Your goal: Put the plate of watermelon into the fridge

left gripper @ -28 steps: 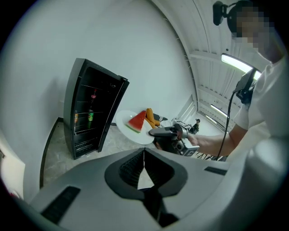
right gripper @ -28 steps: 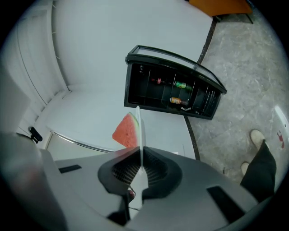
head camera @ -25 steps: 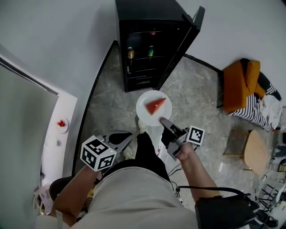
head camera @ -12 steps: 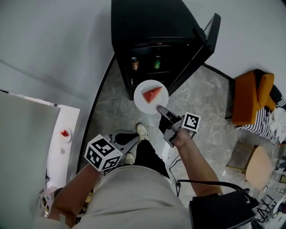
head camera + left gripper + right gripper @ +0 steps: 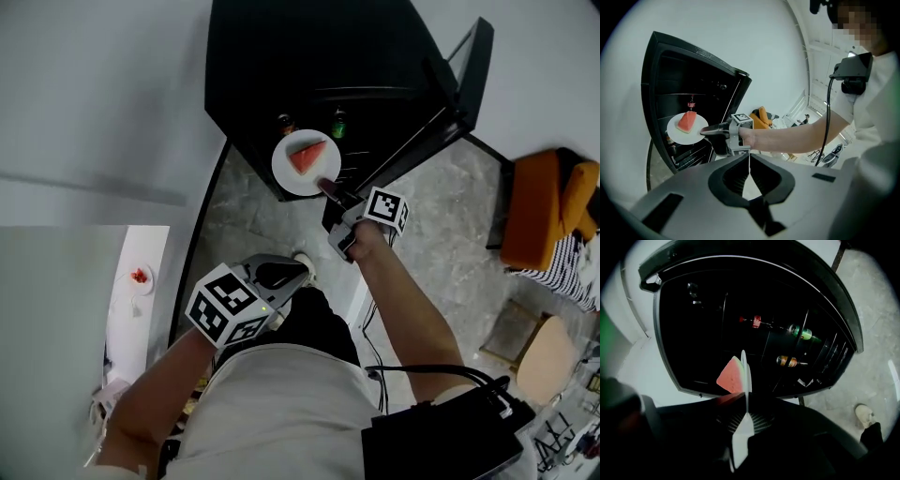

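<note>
A white plate (image 5: pixel 292 173) carries a red watermelon wedge (image 5: pixel 307 157). My right gripper (image 5: pixel 328 187) is shut on the plate's near rim and holds it level in front of the open black fridge (image 5: pixel 309 66). In the right gripper view the plate (image 5: pixel 746 371) shows edge-on between the jaws, with the wedge (image 5: pixel 730 377) to its left, and dark shelves lie behind. The left gripper view shows the plate (image 5: pixel 675 133) and the right gripper (image 5: pixel 710 132) at the fridge opening. My left gripper (image 5: pixel 291 277) hangs low by the person's leg, shut and empty.
The fridge door (image 5: pixel 464 84) stands open at the right. Drink cans (image 5: pixel 801 333) lie on the fridge shelves. An orange chair (image 5: pixel 548 211) and a wooden stool (image 5: pixel 544 356) stand at the right. A small plate with something red (image 5: pixel 141 277) sits on the white counter at the left.
The person has stepped closer to the fridge. The right gripper has carried the plate forward, up to the open front. The left gripper has moved along, still shut.
</note>
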The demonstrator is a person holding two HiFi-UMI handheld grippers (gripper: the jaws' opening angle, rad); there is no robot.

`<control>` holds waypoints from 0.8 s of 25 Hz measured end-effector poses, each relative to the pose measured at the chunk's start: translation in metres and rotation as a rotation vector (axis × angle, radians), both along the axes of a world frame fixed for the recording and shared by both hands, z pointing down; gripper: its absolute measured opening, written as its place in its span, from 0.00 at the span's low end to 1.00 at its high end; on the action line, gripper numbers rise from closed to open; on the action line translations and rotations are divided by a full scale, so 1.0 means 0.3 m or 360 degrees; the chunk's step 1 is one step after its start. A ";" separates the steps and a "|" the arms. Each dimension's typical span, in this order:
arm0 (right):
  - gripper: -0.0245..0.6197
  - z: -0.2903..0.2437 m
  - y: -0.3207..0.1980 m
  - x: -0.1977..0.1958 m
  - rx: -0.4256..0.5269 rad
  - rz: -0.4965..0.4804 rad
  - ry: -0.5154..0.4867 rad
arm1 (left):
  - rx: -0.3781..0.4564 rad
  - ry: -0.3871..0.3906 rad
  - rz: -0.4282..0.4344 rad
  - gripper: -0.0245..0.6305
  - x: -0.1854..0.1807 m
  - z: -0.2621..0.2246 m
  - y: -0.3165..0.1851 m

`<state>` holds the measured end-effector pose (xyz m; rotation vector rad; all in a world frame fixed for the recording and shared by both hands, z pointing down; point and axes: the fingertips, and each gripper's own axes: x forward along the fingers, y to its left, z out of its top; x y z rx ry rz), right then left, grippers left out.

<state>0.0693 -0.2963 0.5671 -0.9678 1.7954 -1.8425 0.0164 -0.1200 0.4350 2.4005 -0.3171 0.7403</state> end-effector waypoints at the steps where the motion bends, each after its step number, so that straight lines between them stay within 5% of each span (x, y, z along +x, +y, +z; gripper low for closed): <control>1: 0.07 0.014 -0.030 -0.008 -0.0008 -0.0005 -0.0005 | -0.0002 -0.0012 -0.0013 0.06 0.001 0.004 -0.014; 20: 0.07 0.242 -0.527 -0.077 -0.0076 0.0011 0.0044 | -0.0027 -0.0042 -0.0098 0.06 -0.014 0.100 -0.199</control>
